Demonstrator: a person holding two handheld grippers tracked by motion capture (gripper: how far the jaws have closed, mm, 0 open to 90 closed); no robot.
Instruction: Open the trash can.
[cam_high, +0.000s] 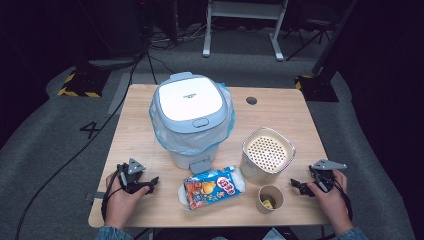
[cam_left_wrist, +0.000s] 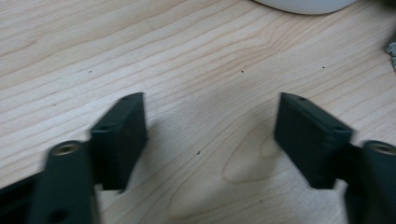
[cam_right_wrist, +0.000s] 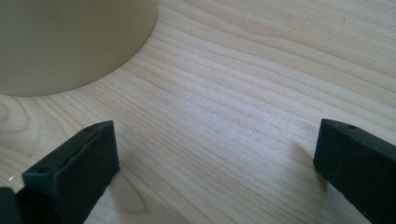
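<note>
Both claws rest on the counter, jaws spread and empty. The snack packet lies just right of the left claw; the paper cup sits just left of the right claw. Nothing seems started; next, a claw likely reaches for the nearest item.

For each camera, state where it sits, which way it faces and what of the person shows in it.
High view: above the person's side, looking forward and down on the table, bin, snack bag; both hands, left gripper, right gripper.
Left gripper view: on that gripper, looking down at bare wood; its open jaws.
Right gripper view: on that gripper, facing wood and the canister; its open jaws.
Shared: the canister appears in the high and right gripper views.
</note>
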